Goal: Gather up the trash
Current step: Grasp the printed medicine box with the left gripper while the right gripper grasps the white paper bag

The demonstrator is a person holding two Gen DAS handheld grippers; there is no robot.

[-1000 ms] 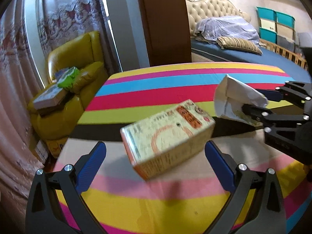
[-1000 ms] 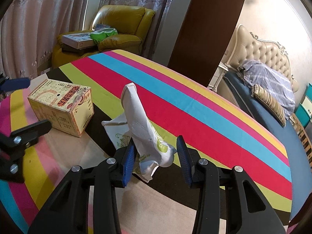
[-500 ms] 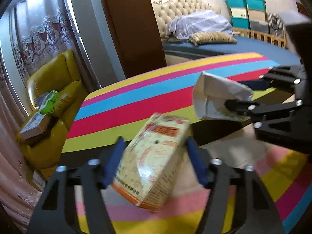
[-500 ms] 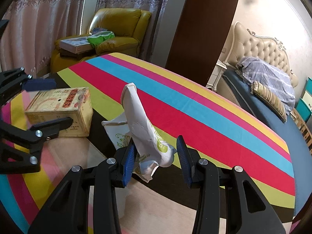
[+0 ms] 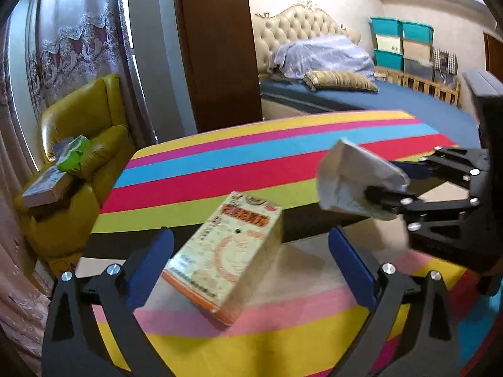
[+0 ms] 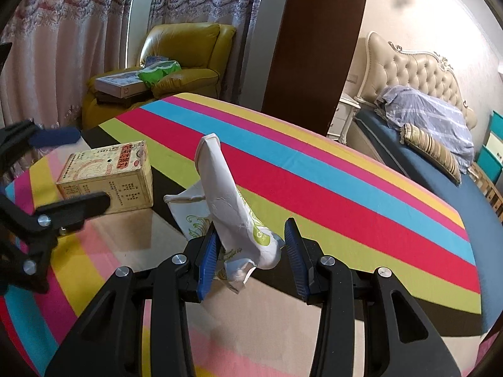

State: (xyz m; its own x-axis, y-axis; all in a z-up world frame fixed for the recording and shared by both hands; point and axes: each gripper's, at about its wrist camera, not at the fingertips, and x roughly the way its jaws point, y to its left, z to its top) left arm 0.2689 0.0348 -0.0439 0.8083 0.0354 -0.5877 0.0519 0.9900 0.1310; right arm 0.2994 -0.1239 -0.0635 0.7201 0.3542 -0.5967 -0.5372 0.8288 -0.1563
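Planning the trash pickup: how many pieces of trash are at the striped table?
2: a yellow cardboard box lying on the table, and a crumpled white paper bag in the right gripper. None hidden, seemingly.

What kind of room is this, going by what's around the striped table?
Most likely a bedroom at home: a bed with a tufted headboard and striped pillow, a yellow leather armchair, and lace curtains.

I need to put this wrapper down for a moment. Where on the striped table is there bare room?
The far stripes of the table, beyond the paper wrapper toward the bed, are bare. It is crowded near the box, where the left gripper is opening around it.
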